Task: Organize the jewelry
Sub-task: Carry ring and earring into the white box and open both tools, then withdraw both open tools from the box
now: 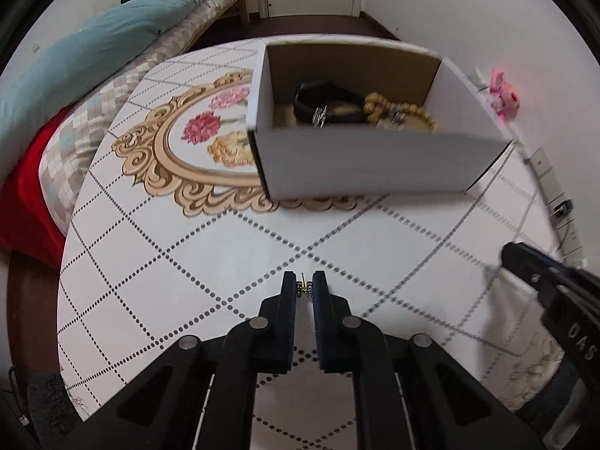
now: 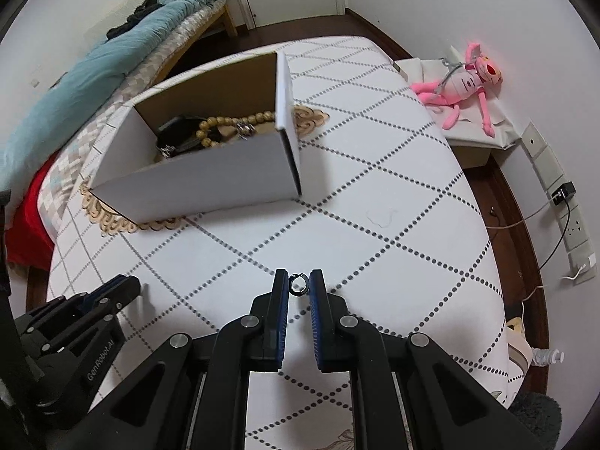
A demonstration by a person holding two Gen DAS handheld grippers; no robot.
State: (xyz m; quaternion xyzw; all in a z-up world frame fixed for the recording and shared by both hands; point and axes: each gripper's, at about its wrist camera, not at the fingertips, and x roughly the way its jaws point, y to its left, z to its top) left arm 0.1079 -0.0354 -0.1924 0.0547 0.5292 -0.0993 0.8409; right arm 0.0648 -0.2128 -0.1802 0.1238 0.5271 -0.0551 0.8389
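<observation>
A bed [image 1: 86,60] with a teal blanket fills the upper left of both views. The white counter [image 1: 210,247], patterned with dotted diamond lines and a floral medallion, takes up the middle. On it, in the upper centre of the left view, stands an open cardboard box [image 1: 375,161] holding a black strap, a string of wooden beads [image 2: 228,122] and other jewelry. A pink plush toy [image 2: 465,82] lies at the upper right of the right view. Low in the centre, the left gripper [image 1: 304,289] has its fingers pinching a small gold earring [image 1: 304,288]. The right gripper [image 2: 299,285] has its fingers clamped on a small dark ring [image 2: 299,285].
</observation>
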